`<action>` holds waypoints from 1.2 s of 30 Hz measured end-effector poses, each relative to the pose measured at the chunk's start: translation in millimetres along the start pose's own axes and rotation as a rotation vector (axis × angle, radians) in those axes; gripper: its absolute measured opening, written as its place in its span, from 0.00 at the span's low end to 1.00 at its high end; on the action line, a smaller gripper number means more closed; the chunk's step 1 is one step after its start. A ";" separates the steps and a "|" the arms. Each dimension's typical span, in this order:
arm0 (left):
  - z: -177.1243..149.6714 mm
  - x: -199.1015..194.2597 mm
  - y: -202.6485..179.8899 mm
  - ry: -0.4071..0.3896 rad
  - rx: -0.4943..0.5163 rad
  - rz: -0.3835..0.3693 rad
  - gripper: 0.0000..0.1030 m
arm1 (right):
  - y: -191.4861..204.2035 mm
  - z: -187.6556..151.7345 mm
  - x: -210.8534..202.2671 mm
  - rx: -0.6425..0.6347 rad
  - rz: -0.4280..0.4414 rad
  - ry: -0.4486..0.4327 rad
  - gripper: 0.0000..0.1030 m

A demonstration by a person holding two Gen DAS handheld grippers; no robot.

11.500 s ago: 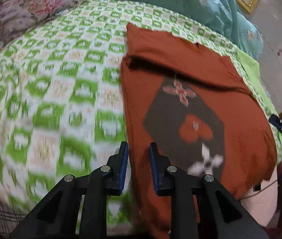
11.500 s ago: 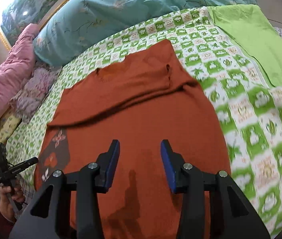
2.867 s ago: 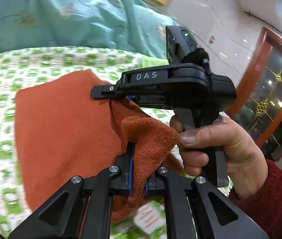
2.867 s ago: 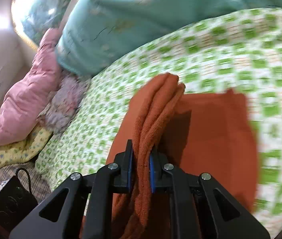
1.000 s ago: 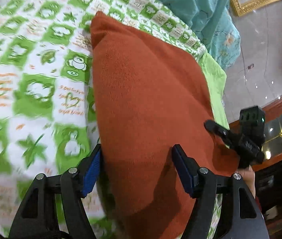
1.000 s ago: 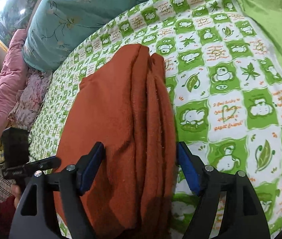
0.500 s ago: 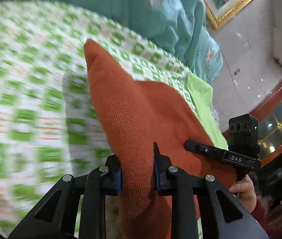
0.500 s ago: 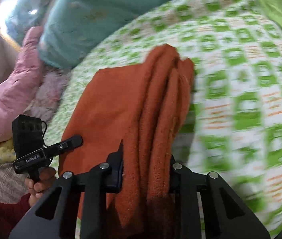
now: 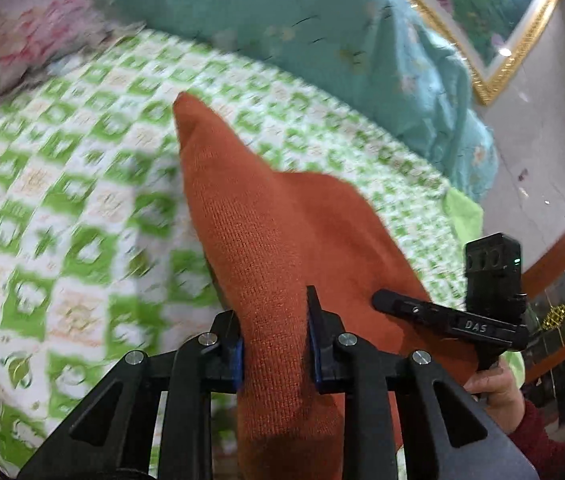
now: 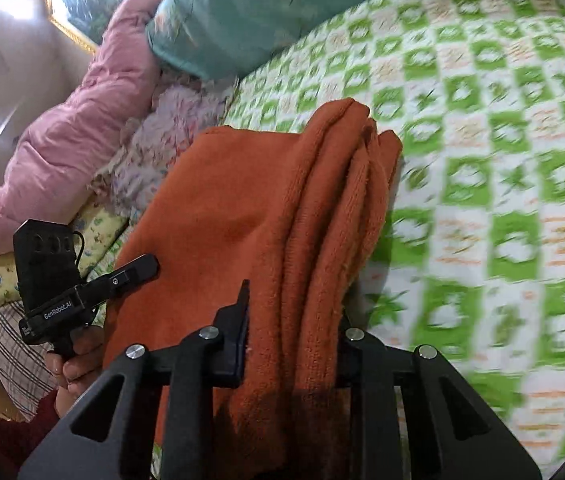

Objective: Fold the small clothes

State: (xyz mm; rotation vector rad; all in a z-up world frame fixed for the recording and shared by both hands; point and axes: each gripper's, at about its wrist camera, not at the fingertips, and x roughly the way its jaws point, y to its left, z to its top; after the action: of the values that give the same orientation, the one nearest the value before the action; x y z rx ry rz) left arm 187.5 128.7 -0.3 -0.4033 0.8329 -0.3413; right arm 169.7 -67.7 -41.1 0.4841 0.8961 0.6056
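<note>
A folded rust-orange knit sweater (image 9: pixel 266 224) is lifted off the green-and-white checked bedspread (image 9: pixel 62 184). My left gripper (image 9: pixel 274 352) is shut on its left folded edge. My right gripper (image 10: pixel 292 344) is shut on the thick stack of layers at its right edge; the sweater (image 10: pixel 242 208) spans between the two. The right gripper also shows in the left wrist view (image 9: pixel 454 320), and the left gripper shows in the right wrist view (image 10: pixel 82 288). The cloth hides most of both grippers' pads.
A teal quilt (image 9: pixel 302 28) lies at the head of the bed. A pink quilt (image 10: pixel 66 120) and floral cloths (image 10: pixel 162 140) lie at the left side. A light green sheet (image 9: pixel 462 212) lies at the right edge. A framed picture (image 9: pixel 482 20) hangs behind.
Both grippers were open around the folded sweater a second ago, then closed on its two edges. They have since lifted it off the bedspread, and the view has swung.
</note>
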 end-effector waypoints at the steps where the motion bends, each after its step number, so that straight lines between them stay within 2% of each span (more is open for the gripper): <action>1: -4.0 3.2 8.4 0.017 -0.010 0.016 0.24 | 0.0 -2.5 3.6 -0.009 -0.027 0.009 0.27; 3: -13.5 9.9 22.3 0.036 -0.035 0.041 0.31 | -2.7 -7.8 7.9 -0.010 -0.067 0.021 0.33; 5: -19.1 9.7 25.5 0.031 -0.051 0.059 0.36 | -9.2 -10.0 5.5 0.022 -0.054 0.024 0.37; 9: -26.7 -4.9 20.2 0.007 -0.041 0.129 0.44 | -11.9 -12.5 -12.2 0.031 -0.122 0.032 0.54; 11: -29.2 -15.7 17.0 -0.019 -0.030 0.171 0.45 | -9.6 -11.7 -24.6 0.023 -0.182 0.019 0.57; 13: -31.2 -24.4 18.2 -0.040 -0.032 0.198 0.46 | -4.5 -9.6 -45.7 0.009 -0.249 -0.045 0.57; 16: -27.2 -29.3 18.0 -0.057 -0.052 0.209 0.46 | 2.7 -1.2 -61.3 -0.008 -0.247 -0.112 0.56; 17: -25.0 -28.5 17.8 -0.057 -0.052 0.216 0.46 | 6.1 3.6 -60.9 -0.016 -0.234 -0.116 0.53; 18: -23.3 -27.6 17.3 -0.056 -0.050 0.232 0.46 | 9.4 9.1 -56.5 -0.023 -0.216 -0.109 0.45; 20: -20.7 -22.6 18.2 -0.043 -0.046 0.262 0.46 | 11.9 17.2 -43.8 -0.029 -0.200 -0.087 0.38; 23: -16.3 -14.9 22.4 -0.023 -0.071 0.261 0.46 | 5.4 26.5 -21.9 -0.011 -0.230 -0.067 0.38; 28: -0.8 0.9 32.9 0.021 -0.115 0.221 0.48 | -4.5 41.8 -1.8 0.037 -0.174 -0.049 0.38; 32: 18.1 22.1 41.3 0.087 -0.146 0.145 0.53 | -10.5 50.7 -2.3 0.066 -0.112 -0.052 0.38; 34: 21.6 31.6 44.7 0.105 -0.159 0.116 0.42 | -12.1 51.4 1.1 0.064 -0.113 -0.039 0.17; 35: 23.4 31.0 42.2 0.095 -0.152 0.115 0.37 | -12.3 50.9 2.3 0.058 -0.124 -0.033 0.11; 36: 24.3 28.7 36.2 0.086 -0.128 0.124 0.32 | -11.2 51.1 -0.3 0.048 -0.130 -0.044 0.11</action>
State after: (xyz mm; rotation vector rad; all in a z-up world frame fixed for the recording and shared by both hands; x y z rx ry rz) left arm 228.9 152.6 -21.1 -0.4568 0.9623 -0.1917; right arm 215.2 -83.1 -20.3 0.4761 0.8946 0.4544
